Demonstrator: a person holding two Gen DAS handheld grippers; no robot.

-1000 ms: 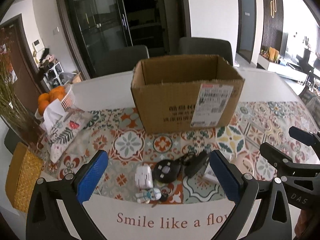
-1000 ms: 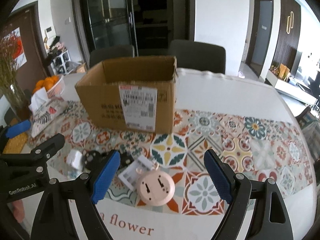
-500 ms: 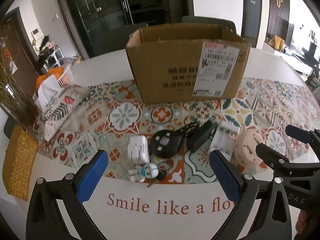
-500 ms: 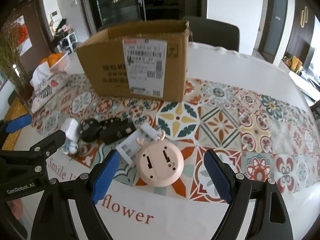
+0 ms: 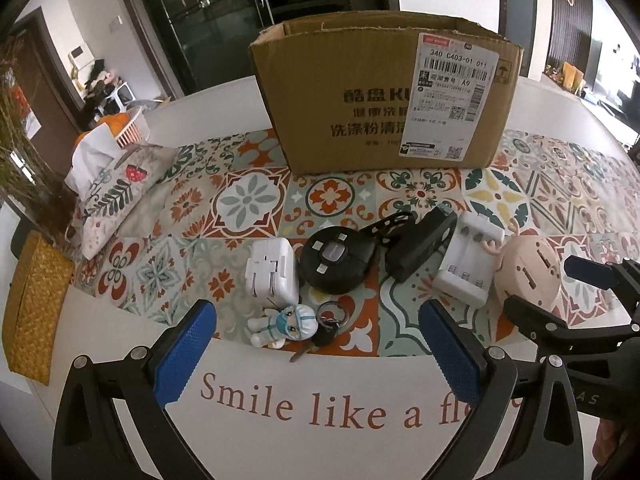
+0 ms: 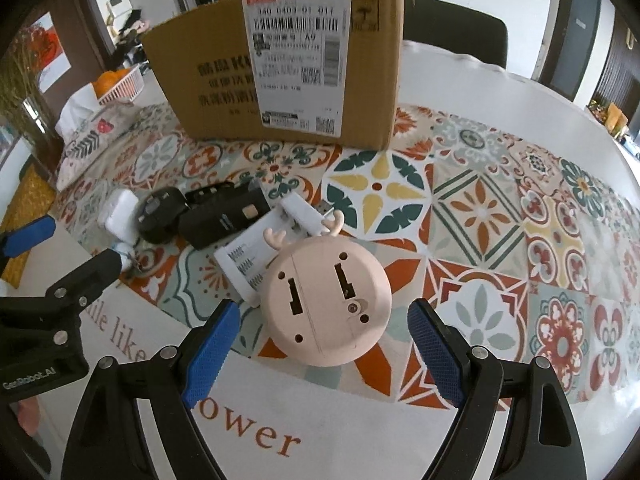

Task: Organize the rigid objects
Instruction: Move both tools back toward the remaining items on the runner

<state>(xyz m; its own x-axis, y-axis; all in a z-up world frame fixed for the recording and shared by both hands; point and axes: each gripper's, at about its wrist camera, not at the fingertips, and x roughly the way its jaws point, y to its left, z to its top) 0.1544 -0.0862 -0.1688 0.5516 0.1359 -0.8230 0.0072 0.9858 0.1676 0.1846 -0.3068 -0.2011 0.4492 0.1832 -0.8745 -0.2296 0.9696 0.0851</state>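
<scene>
Right wrist view: right gripper [image 6: 322, 350] hangs over the near edge of the patterned table mat [image 6: 480, 216], jaws spread wide and holding nothing.
Cardboard box [image 6: 280, 68]: stands open-topped beyond the gripper, well behind the small items; likely where they belong.
Pink round gadget [image 6: 328, 300]: lies back-up straight ahead, between the two blue pads but touching neither; it looks like the first pick.
Grip advice: lower squarely so the pads meet its round sides, clear of the little antlers.
White battery charger [image 6: 260, 252]: touches the gadget's left side; lift straight up so as not to drag it.
Left gripper [image 5: 316, 354]: also wide and empty, just short of the doll keychain [image 5: 286, 326] and white plug [image 5: 271, 272].
</scene>
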